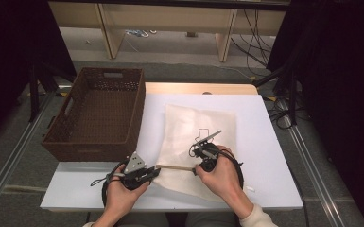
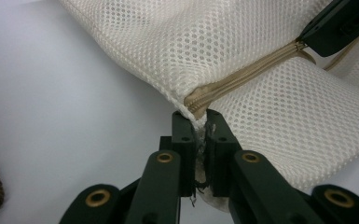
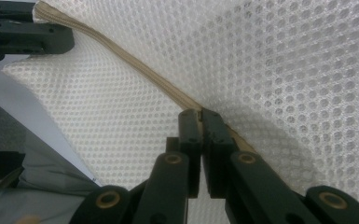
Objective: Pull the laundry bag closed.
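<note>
A white mesh bag point(image 1: 198, 125) lies flat on the white table point(image 1: 274, 156), with a tan zipper point(image 1: 176, 167) along its near edge. My left gripper point(image 1: 157, 170) is shut on the bag's corner at the zipper's left end; in the left gripper view point(image 2: 199, 123) the mesh corner is pinched between the jaws and the zipper point(image 2: 242, 79) runs away up right. My right gripper point(image 1: 195, 166) is shut on the zipper a short way along, seen close up point(image 3: 200, 115) with the tan zipper point(image 3: 135, 65) stretching toward the left gripper point(image 3: 28, 32).
A brown wicker basket point(image 1: 90, 147), with nothing showing inside, stands at the table's left edge, just beyond the left gripper. Bare white table surface lies right of the bag. Beyond the table are wooden shelf legs and cables on the floor.
</note>
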`<state>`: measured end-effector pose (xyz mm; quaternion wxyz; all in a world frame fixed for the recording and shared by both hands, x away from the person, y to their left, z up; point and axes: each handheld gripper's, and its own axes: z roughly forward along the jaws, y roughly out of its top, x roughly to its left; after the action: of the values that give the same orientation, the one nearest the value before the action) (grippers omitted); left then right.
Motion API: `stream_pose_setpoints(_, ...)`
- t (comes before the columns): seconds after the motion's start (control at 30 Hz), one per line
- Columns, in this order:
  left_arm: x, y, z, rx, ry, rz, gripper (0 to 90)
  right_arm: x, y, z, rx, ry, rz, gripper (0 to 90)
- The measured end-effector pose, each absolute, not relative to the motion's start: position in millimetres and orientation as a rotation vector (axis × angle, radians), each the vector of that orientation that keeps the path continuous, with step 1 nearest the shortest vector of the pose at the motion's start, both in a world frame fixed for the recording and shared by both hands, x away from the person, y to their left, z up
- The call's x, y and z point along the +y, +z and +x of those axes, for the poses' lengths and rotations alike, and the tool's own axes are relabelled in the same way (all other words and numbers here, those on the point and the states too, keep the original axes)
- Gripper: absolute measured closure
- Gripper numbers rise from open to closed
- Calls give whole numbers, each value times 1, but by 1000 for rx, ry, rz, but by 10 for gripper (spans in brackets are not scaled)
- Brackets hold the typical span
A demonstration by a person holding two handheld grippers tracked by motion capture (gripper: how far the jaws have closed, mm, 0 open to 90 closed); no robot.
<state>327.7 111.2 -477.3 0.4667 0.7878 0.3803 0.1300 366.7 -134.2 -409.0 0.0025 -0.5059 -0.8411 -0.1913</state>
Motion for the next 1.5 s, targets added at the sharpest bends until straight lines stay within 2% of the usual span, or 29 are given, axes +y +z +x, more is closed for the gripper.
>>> stream_pose_setpoints(1.5,111,-477,327,938,324,1941,840,-137,-410,367,-2654,-567,-1595,883)
